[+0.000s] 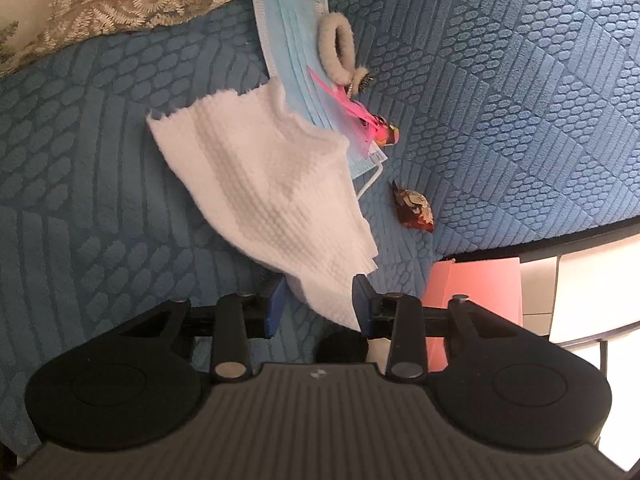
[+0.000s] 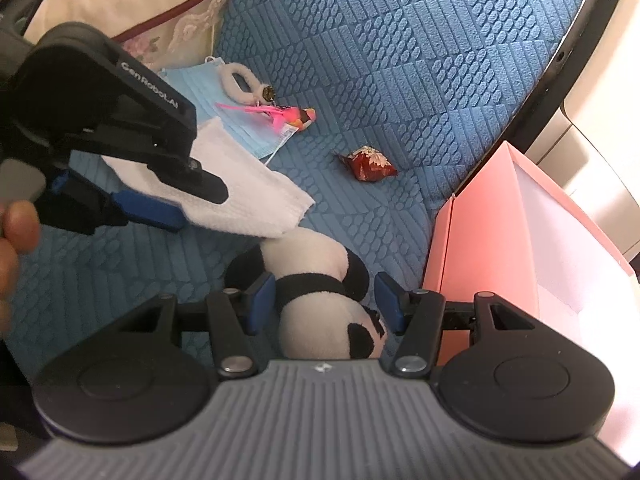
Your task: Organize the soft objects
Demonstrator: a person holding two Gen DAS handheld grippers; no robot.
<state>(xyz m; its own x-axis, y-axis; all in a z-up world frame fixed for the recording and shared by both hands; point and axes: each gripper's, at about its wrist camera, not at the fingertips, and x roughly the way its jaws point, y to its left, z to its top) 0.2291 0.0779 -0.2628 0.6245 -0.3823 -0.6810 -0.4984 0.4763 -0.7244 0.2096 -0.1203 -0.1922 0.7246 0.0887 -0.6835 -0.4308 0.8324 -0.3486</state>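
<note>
My left gripper (image 1: 320,304) is open around the near corner of a white cloth (image 1: 260,184) on the blue quilted cover (image 1: 500,92); the cloth also shows in the right wrist view (image 2: 248,196), under the left gripper (image 2: 160,204). My right gripper (image 2: 324,300) is open with its jaws either side of a panda plush (image 2: 316,292). A blue face mask (image 1: 296,60), a white fluffy hair tie (image 1: 336,48) and a pink feather toy (image 1: 360,116) lie beyond the cloth.
A brown wrapped candy (image 2: 370,166) lies on the cover. An open pink box (image 2: 520,240) stands at the cover's right edge. Cream embroidered pillows (image 1: 100,4) lie at the back left.
</note>
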